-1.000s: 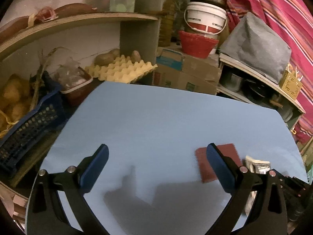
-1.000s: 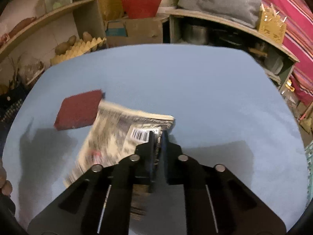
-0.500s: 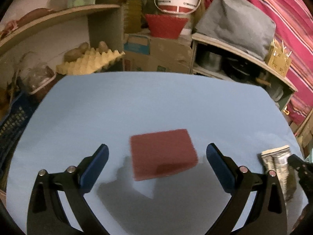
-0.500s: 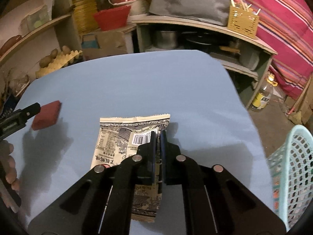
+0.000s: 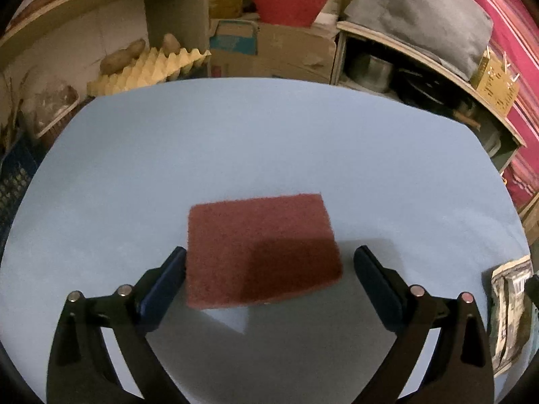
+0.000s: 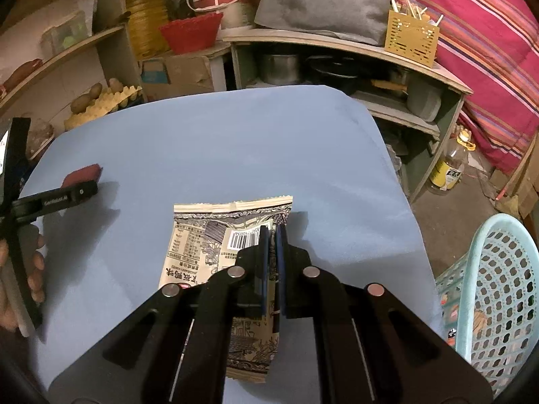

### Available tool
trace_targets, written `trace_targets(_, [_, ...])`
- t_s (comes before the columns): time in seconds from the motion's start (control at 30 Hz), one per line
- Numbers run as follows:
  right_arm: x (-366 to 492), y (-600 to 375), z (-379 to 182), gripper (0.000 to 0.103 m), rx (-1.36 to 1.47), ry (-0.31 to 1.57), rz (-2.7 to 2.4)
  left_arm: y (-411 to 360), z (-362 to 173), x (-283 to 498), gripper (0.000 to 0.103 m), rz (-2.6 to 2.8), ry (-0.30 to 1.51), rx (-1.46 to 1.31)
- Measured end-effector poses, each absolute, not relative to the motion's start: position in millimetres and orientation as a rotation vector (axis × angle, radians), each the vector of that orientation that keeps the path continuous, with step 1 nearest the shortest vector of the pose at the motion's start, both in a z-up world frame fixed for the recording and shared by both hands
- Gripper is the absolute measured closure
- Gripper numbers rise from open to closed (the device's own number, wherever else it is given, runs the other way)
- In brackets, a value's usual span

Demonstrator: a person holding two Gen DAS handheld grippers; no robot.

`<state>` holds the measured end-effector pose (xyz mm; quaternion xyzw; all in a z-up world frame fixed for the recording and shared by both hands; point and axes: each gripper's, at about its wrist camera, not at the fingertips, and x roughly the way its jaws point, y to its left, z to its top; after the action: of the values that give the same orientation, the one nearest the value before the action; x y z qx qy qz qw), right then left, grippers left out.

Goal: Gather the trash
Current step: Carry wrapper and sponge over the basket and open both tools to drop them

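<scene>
Surface: blue table [image 5: 269,141], cluttered shelves behind.
Right gripper [image 6: 271,235]: clenched on snack wrapper [image 6: 209,235], frame centre.
Basket [image 6: 498,289]: lower right.
Left gripper [image 5: 269,266]: released, straddling red scrub pad [image 5: 259,249], long axis across the jaws.

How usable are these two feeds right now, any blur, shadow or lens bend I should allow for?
Left wrist: sharp, dim warm light; a dark shadow covers the near right part of the red scouring pad, and the blue table edge bows from fisheye. Right wrist: sharp, barcode on the snack wrapper readable; shelves curve, corners black.
</scene>
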<state>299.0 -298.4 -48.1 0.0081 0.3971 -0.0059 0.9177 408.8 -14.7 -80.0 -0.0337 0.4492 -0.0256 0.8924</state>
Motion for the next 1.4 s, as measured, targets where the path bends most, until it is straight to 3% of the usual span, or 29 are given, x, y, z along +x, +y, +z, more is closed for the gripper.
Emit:
trace_targets(0.1, [296,-298,-43,0.097,0.013,0.802,-0.006,-17,-80,406,0.018,-0.039,0.922,-0.048])
trace_targets(0.57, [270,-341,-14,0.097,0.104,0.728,-0.014,-54,-30,370,0.019,-0.129,0.797,-0.043])
trace_targets(1.03, [178,-492,18,0.097,0.245,0.625,-0.227,-228,25,271,0.019,-0.417,0.627,0.103])
trace_targets(1.4, [111,-594,0,0.097,0.335,0.616,-0.367,-378,12,217,0.019,-0.631,0.616,0.185])
